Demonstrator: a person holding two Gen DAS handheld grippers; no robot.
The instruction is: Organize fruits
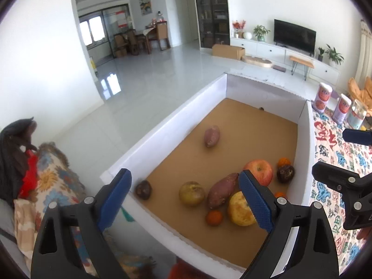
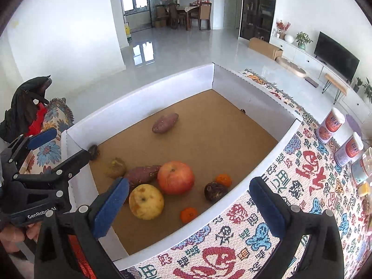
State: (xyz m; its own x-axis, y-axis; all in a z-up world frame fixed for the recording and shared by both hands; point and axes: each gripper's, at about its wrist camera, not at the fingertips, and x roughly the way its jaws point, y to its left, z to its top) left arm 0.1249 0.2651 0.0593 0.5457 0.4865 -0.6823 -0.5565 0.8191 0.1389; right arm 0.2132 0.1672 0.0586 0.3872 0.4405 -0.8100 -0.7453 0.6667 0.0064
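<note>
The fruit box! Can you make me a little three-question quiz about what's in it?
1. True or false: the red apple lies inside the white box.
2. How many small oranges are in the box?
3. Which lies alone toward the far end: A) yellow apple, B) sweet potato, C) dark passion fruit?

Key: 1 true; 2 three; 3 B.
</note>
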